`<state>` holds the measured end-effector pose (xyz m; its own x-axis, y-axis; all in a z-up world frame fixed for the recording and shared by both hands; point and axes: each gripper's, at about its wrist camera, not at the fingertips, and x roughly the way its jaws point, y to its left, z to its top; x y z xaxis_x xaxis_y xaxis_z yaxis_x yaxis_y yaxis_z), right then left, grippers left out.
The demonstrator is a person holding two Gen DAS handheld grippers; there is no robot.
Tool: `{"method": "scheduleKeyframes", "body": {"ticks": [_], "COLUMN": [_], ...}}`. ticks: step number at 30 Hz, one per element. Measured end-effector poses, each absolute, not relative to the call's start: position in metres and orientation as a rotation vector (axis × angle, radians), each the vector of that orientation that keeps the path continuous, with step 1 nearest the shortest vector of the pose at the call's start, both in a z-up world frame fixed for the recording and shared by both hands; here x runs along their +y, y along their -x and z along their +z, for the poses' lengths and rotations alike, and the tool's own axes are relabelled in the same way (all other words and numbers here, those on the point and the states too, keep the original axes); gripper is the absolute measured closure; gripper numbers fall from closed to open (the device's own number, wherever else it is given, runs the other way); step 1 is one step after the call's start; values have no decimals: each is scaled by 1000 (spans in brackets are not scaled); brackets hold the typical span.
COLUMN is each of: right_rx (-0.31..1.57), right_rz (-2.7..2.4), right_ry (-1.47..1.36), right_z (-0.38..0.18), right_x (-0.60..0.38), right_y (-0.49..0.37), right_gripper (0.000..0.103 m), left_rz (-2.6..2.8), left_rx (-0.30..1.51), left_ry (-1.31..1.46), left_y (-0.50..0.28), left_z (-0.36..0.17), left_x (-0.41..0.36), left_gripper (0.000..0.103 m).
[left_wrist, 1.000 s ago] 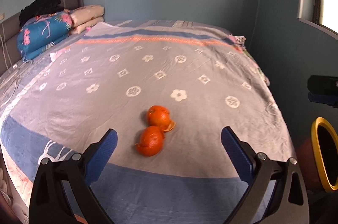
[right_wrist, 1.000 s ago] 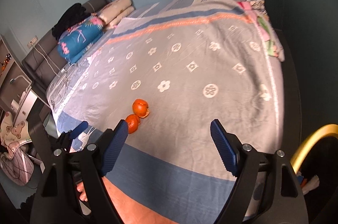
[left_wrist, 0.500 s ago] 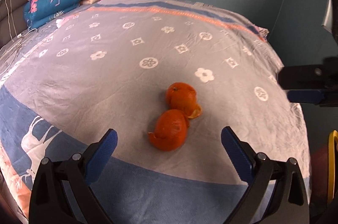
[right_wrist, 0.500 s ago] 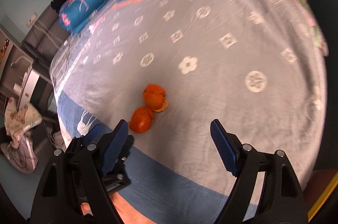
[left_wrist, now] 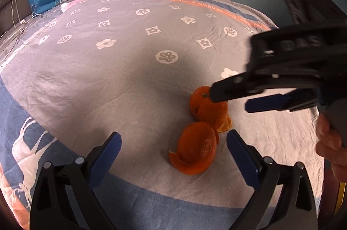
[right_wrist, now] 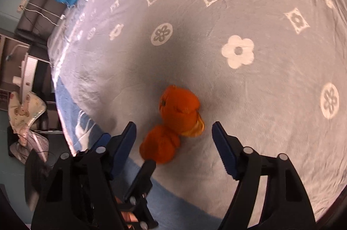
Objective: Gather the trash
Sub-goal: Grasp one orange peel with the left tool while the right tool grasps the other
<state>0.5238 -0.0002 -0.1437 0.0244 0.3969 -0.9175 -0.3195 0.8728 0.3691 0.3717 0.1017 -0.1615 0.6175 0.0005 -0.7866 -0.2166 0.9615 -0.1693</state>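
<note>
Here, left wrist view: two orange peels on the bedspread (left_wrist: pixel 108 82), touching. Near peel (left_wrist: pixel 196 148) sits between the left gripper (left_wrist: pixel 173 148) tips, nearer the right finger, untouched; fingers wide apart. Far peel (left_wrist: pixel 207 107) lies just beyond, under the right gripper (left_wrist: pixel 229 97).

Right wrist view: peel pair runs diagonally, lower-left to upper-right. Far peel (right_wrist: pixel 179 109) lies just ahead of the right gripper (right_wrist: pixel 174 132); jaws closing, pads not pressing anything.

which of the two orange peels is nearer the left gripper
The cupped orange peel with the curled strip, just ahead of the left gripper; the other orange peel lies beyond it.
</note>
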Motion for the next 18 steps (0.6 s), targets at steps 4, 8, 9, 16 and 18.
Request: {"method": "scheduleKeyframes", "body": {"ticks": [4,8,9,16,18], "right_rx": [1459,1493,1499,1511,1527], "right_rz": [516,498,494,526,543], "right_ry": [-2,15,15,2,-6], "right_z": [-154,-168,-172,-183,-184], "right_x": [12,17,18,24,30], "right_y": [-532,-537,-541,-545,-544], "right_gripper": [41,45,45,60,65], "left_rz": [98,69,69,44,41], "left_rx": [922,963,972,975,978], "left_ry": [256,258,267,318,329], "left_y": [-381,-388,-390,-389,-389], "left_z": [-167,-176,-179,-181,-181], "left_x": [96,90,90,91,92], "left_gripper": [18,37,42,68,69]}}
